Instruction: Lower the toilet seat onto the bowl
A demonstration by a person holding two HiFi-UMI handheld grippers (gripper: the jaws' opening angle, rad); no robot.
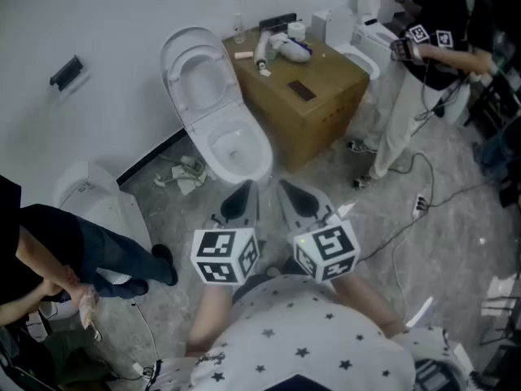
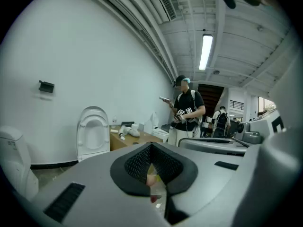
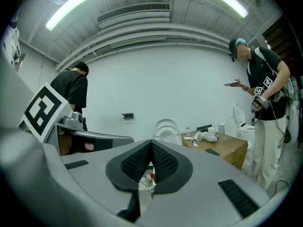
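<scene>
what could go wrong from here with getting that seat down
1. The seat stands upright against the lid; a jaw could hook both, bringing the lid down too.
2. Both the left gripper and right gripper are shut; nudged rather than held, the seat may drop and slam on the bowl.
3. The cardboard box sits close beside the toilet, so the right gripper may bump it.

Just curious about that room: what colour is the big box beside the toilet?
The box is plain brown, seen best in the head view.
</scene>
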